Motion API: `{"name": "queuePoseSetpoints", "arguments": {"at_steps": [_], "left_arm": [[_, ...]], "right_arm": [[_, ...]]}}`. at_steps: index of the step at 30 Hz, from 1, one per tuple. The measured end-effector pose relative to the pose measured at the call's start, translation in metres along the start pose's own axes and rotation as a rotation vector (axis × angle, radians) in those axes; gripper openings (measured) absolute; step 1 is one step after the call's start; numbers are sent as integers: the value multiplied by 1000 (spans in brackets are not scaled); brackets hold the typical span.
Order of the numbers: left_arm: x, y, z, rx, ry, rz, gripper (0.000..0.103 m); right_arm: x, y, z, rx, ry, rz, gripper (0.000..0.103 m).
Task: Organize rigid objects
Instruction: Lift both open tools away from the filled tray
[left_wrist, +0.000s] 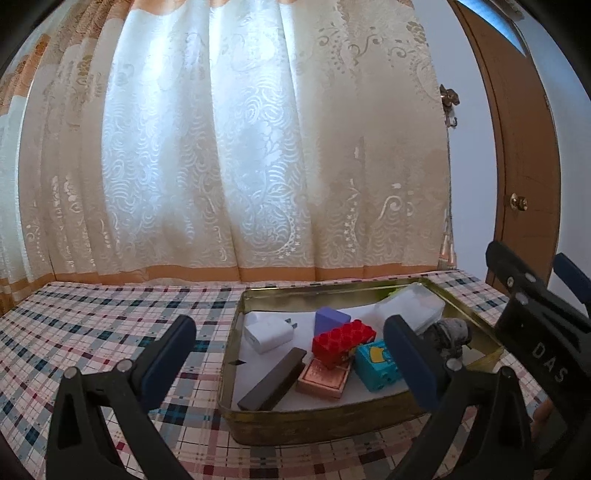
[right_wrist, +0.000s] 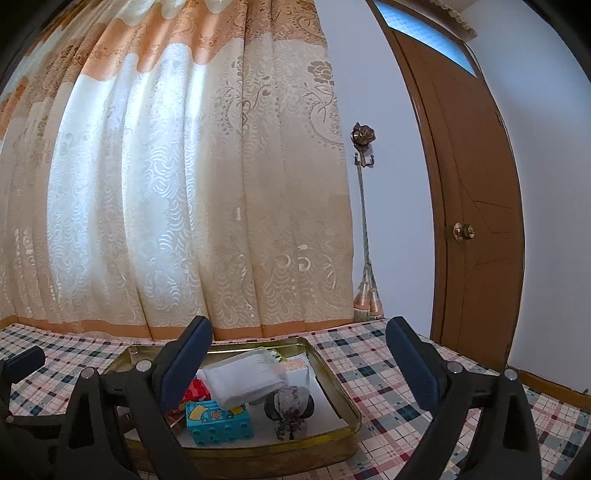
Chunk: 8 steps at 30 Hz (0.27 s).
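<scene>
A gold tin tray (left_wrist: 295, 421) sits on the plaid tablecloth and holds several rigid things. In it lie a white charger (left_wrist: 267, 332), a purple block (left_wrist: 330, 319), a red brick (left_wrist: 343, 338), a teal brick (left_wrist: 376, 363), a pink box (left_wrist: 323, 380), a dark bar (left_wrist: 273, 380), a clear case (left_wrist: 410, 306) and a grey mottled object (left_wrist: 448, 332). My left gripper (left_wrist: 291, 358) hovers open before the tray's near left corner, holding nothing. My right gripper (right_wrist: 301, 360) hangs open over the tray's (right_wrist: 340, 391) near right side, above the teal brick (right_wrist: 218, 422) and grey object (right_wrist: 290, 410).
The plaid tablecloth (left_wrist: 110, 314) stretches left of the tray and to its right (right_wrist: 388, 369). A cream patterned curtain (left_wrist: 240, 147) hangs right behind the table. A brown door (right_wrist: 476, 184) and a tie-back tassel (right_wrist: 367, 299) stand at the right.
</scene>
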<state>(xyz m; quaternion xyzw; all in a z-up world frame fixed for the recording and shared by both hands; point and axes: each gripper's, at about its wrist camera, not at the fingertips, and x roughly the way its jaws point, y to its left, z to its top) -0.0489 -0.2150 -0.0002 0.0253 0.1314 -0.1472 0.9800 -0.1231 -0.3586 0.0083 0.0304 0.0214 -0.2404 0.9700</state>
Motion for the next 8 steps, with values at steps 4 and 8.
{"name": "queuePoseSetpoints", "arguments": {"at_steps": [4, 8], "left_arm": [[1, 1, 0, -3, 4, 10, 103], [2, 1, 0, -2, 6, 19, 103]], "right_arm": [[1, 1, 0, -4, 3, -1, 97], [1, 0, 0, -1, 5, -3, 97]]}}
